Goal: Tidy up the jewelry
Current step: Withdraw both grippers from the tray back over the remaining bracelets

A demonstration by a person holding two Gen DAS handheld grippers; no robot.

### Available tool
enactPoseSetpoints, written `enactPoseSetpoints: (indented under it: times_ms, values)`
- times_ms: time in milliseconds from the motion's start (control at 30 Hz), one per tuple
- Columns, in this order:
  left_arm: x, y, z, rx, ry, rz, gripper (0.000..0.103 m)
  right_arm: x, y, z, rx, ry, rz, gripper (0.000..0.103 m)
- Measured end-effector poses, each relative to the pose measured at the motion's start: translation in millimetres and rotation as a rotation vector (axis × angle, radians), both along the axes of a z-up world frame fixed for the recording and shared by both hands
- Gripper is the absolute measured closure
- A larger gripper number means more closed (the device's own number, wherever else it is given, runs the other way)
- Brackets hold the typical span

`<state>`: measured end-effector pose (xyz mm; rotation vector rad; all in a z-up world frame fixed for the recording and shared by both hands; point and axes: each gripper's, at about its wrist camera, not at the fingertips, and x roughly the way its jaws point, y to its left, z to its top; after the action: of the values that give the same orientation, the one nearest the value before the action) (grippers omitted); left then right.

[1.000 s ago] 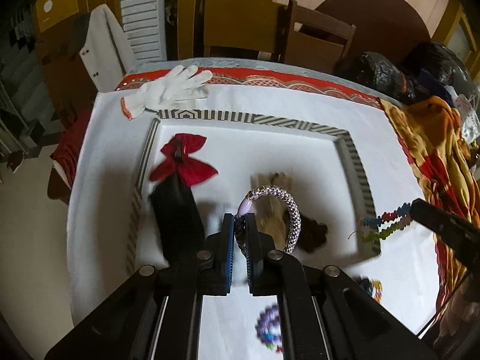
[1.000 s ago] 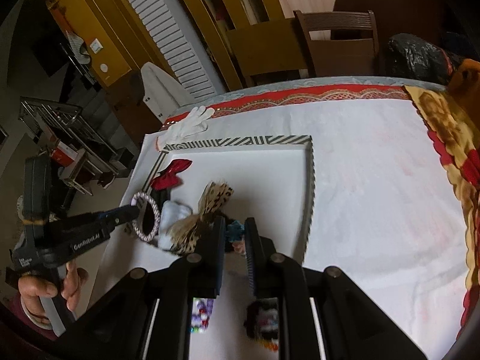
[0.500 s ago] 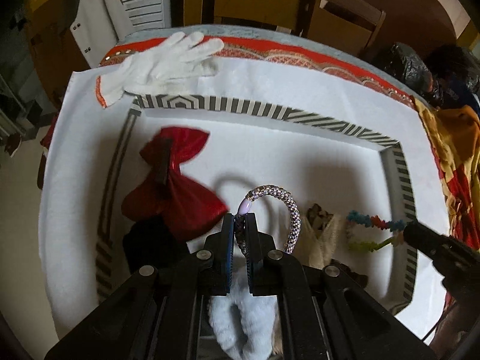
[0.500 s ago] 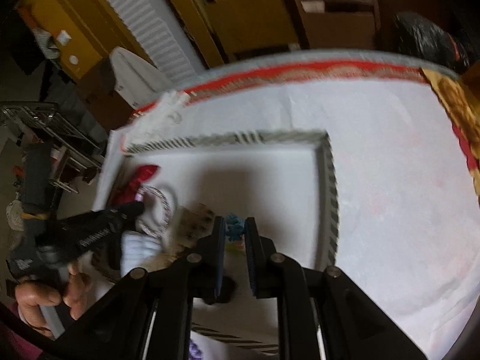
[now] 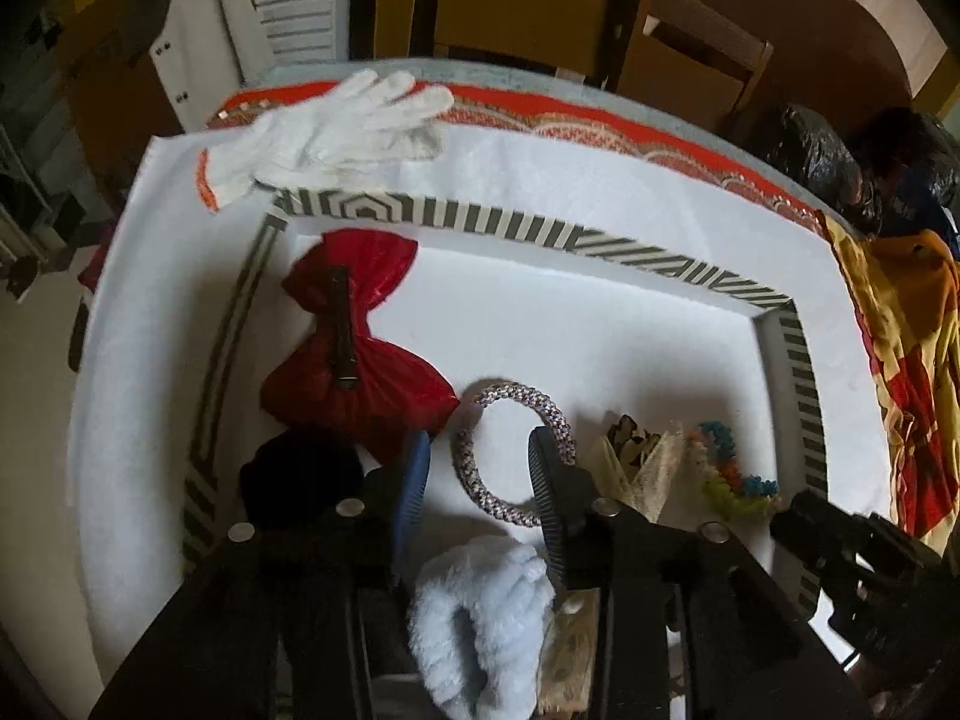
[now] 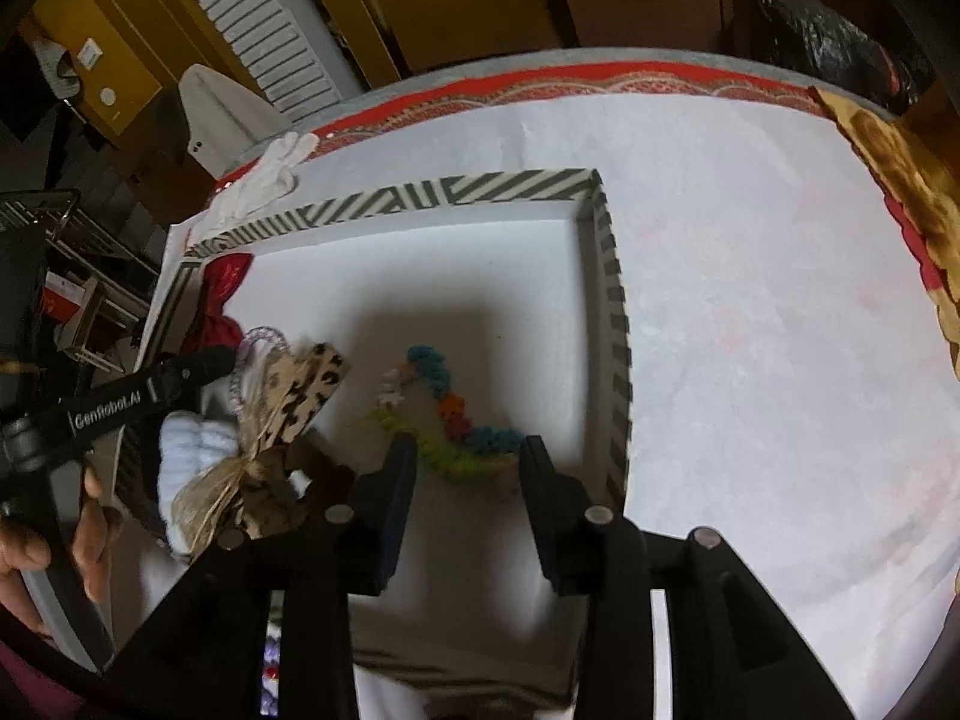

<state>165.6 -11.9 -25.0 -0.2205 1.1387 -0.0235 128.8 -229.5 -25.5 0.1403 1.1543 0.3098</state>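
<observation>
White cloth covers the worktop [image 6: 750, 312], bearing a striped tray [image 5: 540, 228]. Left tool [image 5: 480, 456] gapes wide over the bangle [image 5: 510, 450], holding nothing. Right tool [image 6: 468, 456] gapes around the garland [image 6: 447, 414], gripping nothing.

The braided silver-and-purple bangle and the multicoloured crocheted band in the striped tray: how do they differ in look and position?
The braided silver-and-purple bangle is a smooth closed ring in muted metallic tones; the multicoloured crocheted band is knobbly, in teal, orange and green. The bangle lies beside the red fabric bow, between the open left gripper's fingers; the band lies nearer the tray's striped right rim, in front of the open right gripper. Both rest flat in the tray, ungripped.
</observation>
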Motion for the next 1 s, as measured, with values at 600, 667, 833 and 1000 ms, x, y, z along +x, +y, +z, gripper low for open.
enactPoseSetpoints:
  times_ms: [600,667,833,1000]
  values:
    - [-87,-30,48,0.078,-0.099,-0.014,0.077,-67,-3,51,0.03,-0.113,-0.013,0.05]
    - [-98,-32,51,0.077,-0.102,-0.008,0.077,-75,-5,56,0.036,-0.125,-0.014,0.047]
    - [-123,-41,56,0.099,-0.118,0.0,0.077,-95,-11,64,0.02,-0.145,-0.005,0.046]
    - [-145,-48,59,0.103,-0.122,0.017,0.077,-116,-21,70,0.023,-0.144,-0.008,0.045]
